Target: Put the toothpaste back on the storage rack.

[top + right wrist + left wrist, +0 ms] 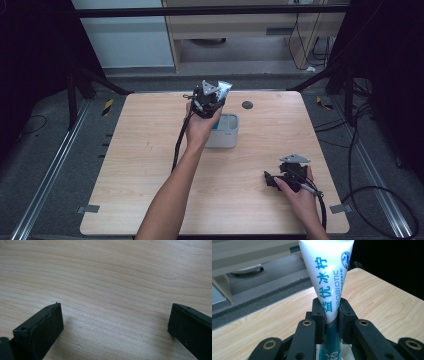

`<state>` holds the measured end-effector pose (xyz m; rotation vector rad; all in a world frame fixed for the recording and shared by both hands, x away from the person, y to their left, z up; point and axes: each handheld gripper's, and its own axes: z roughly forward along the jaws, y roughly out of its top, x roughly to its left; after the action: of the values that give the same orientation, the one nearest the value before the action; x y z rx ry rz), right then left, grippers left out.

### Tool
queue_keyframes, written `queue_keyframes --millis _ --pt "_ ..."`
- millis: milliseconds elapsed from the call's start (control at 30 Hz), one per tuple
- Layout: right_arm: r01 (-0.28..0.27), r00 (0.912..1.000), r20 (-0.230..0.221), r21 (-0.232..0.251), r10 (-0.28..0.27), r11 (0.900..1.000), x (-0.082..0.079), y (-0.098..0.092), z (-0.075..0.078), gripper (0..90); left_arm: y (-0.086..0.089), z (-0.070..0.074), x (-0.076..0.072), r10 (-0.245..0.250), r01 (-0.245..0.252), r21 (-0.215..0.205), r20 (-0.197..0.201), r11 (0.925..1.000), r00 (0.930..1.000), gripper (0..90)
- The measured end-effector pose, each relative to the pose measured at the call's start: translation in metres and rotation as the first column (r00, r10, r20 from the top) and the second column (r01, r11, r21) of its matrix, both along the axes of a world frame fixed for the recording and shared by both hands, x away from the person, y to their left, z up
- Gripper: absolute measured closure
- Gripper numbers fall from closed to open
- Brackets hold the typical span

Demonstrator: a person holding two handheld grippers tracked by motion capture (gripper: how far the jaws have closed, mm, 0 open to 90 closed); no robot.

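Spanning most of the high view, a pale wooden worktop (150, 165) is seen, with a small white and teal container (226, 133) standing near its middle. Above that container the left tool (209, 102) is held up, its jaws clamped on a white tube (329, 277) with teal lettering. The tube is judged to be light and soft-walled, with a smooth skin that may slip; a firm squeeze would likely dent it or push out its contents. The narrower lower body, where the jaws now sit, is judged the better hold, since the flat crimped end would flex.

The lettering and the exact line of the grip are given by the left gripper view alone, while the tube's place over the container is given by the high view. The right tool (115, 322) is shown with jaws wide apart and nothing between them, held low over bare wood near the worktop's right front.
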<state>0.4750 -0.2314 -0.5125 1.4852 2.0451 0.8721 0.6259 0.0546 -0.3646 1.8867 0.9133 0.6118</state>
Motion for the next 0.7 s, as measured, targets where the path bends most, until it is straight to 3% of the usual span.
queue_keyframes --millis 700 --pt "0.002 1.0000 -0.002 0.004 -0.002 1.000 -0.0001 0.0002 0.0000 0.3 -0.0005 -0.0106 -0.0028 -0.021 0.022 0.027 -0.027 0.9994 0.9994 77.7"
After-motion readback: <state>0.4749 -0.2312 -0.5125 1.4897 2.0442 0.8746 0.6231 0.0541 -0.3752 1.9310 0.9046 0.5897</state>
